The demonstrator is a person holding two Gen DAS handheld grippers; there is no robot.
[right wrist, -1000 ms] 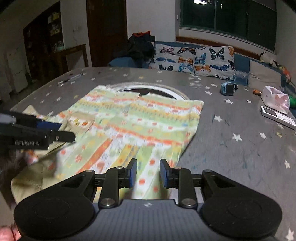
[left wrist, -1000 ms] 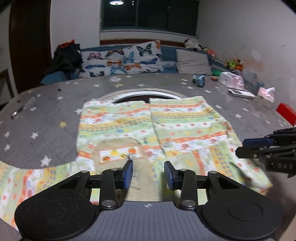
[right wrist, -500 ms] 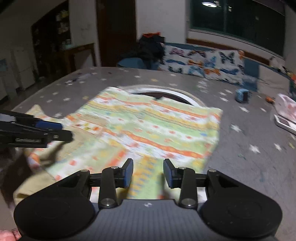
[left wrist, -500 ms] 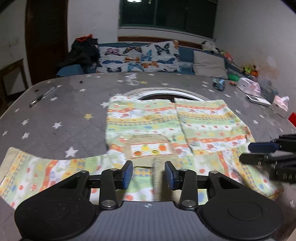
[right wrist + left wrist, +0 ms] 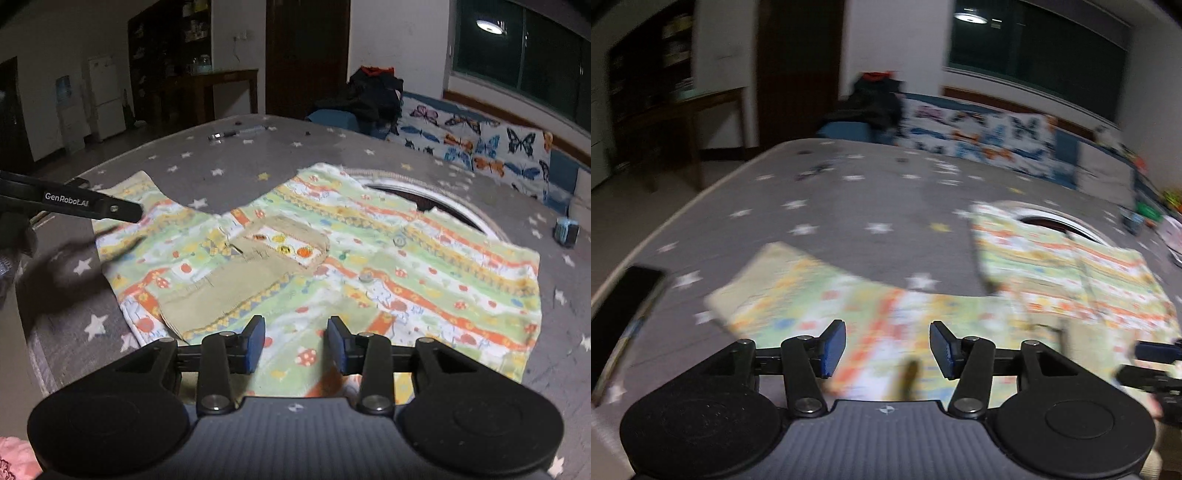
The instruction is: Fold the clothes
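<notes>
A child's shirt [image 5: 388, 266] with green, orange and yellow stripes lies flat on the grey star-print table [image 5: 258, 155]. One sleeve [image 5: 221, 284] is folded over its front, tan inside up. The other sleeve [image 5: 820, 295] stretches out to the left, blurred in the left wrist view. My left gripper [image 5: 888, 347] hangs over that sleeve with its jaws opening and nothing pressed between the pads; from the right wrist it shows at the left edge [image 5: 110, 208]. My right gripper [image 5: 295, 343] stands open over the shirt's near hem, also seen as the right gripper [image 5: 1156, 365].
A dark flat device [image 5: 624, 306] lies at the table's near left edge. Pens [image 5: 240, 132] lie far back and a small blue gadget [image 5: 567, 230] sits to the right. A round ring [image 5: 424, 192] lies under the collar. A butterfly-print sofa [image 5: 480, 147] stands behind.
My left gripper let the tan cuff go, swung left from the shirt's middle to the spread sleeve, and its jaws widened. The right gripper's jaws widened and it shifted left along the hem.
</notes>
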